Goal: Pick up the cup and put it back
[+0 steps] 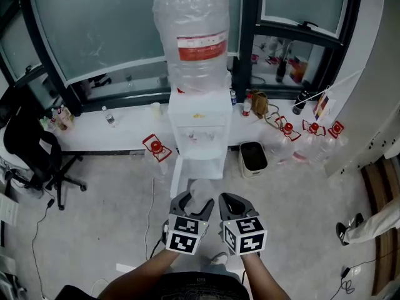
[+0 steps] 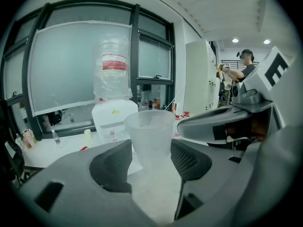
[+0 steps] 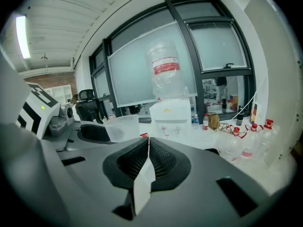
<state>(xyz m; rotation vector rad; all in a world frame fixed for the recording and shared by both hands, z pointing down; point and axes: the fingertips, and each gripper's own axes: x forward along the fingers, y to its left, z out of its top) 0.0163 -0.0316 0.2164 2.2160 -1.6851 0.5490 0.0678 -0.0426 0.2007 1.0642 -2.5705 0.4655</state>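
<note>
while the left gripper pinches the translucent frosted plastic cup upright, in front of the white water dispenser and apart from it, the right gripper hangs alongside, jaws pressed together, empty.

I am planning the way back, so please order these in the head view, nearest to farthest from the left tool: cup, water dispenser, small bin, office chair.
1. cup, held in the left tool.
2. water dispenser, straight ahead.
3. small bin, on the floor, right of the dispenser.
4. office chair, far left.
</note>
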